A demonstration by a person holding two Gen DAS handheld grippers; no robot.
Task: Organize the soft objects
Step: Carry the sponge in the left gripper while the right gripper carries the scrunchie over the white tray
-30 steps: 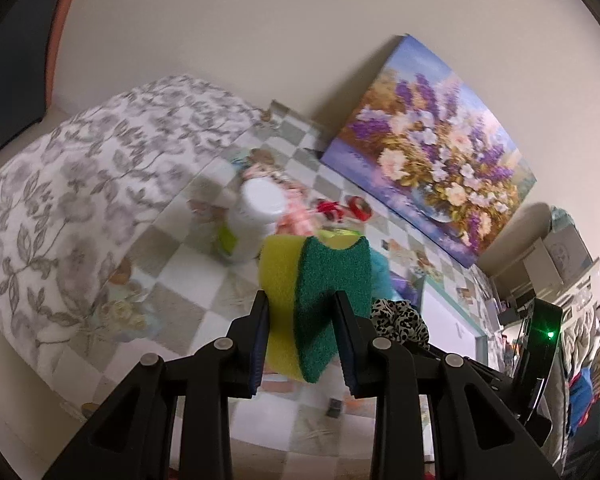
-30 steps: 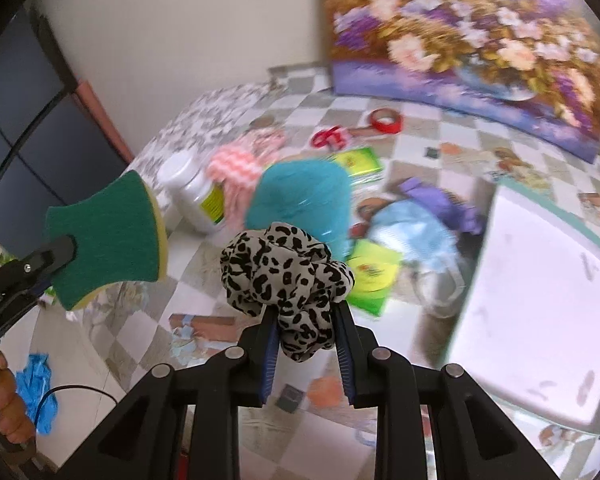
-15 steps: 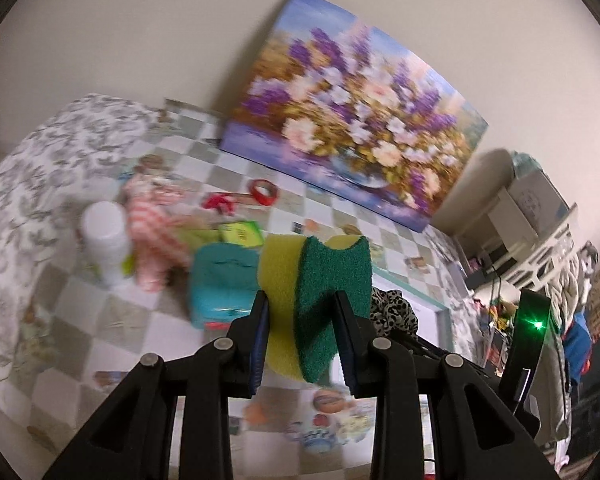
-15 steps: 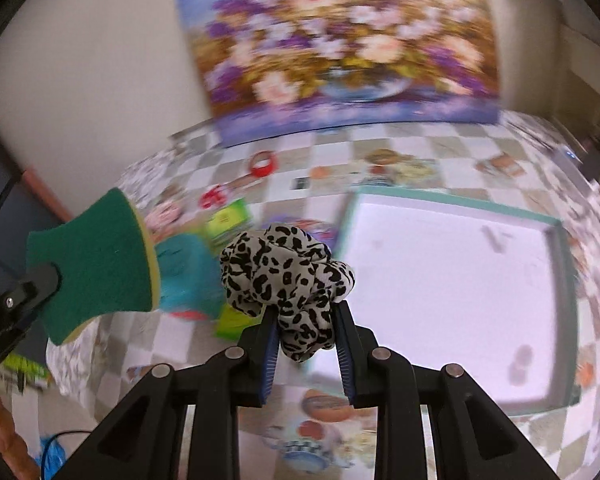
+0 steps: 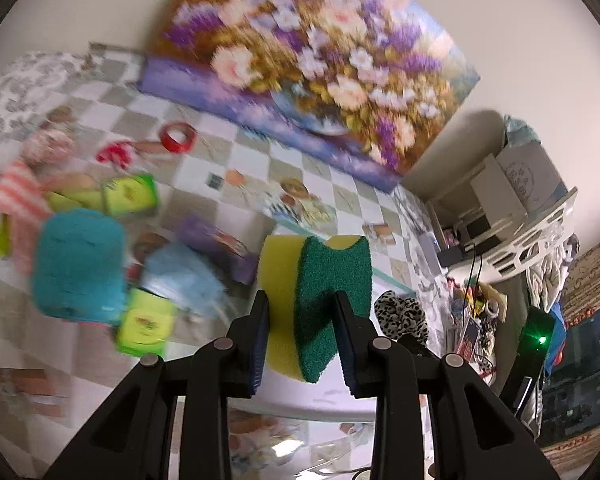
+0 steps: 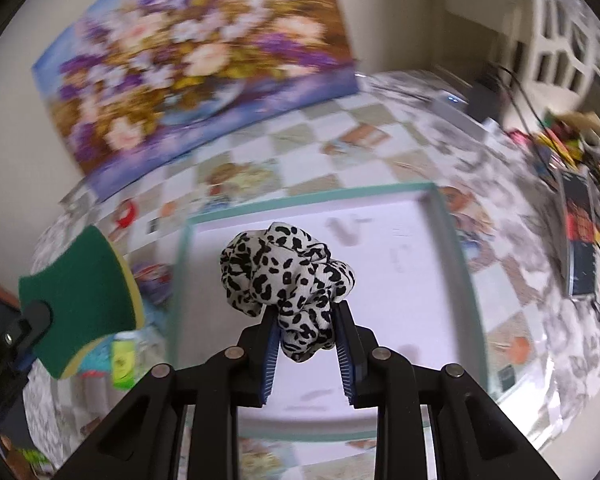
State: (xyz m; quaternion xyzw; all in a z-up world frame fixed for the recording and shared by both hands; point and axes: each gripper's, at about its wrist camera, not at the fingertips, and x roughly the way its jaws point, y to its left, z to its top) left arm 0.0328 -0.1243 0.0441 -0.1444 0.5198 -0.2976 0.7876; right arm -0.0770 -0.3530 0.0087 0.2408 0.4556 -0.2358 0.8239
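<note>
Sponge [image 5: 316, 304]: yellow foam with a green scouring face, clamped upright in the left hand-held gripper [image 5: 300, 340].
Scrunchie [image 6: 286, 280]: white with black leopard spots, pinched in the right hand-held gripper [image 6: 306, 342], above the teal-rimmed white tray [image 6: 456, 248].
Writing: none readable.

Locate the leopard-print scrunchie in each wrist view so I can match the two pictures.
Left wrist: leopard-print scrunchie at lower right, beside the sponge.
Right wrist: centre, clamped in the right gripper, in front of the white tray.
Shared landmark: flower painting.
</note>
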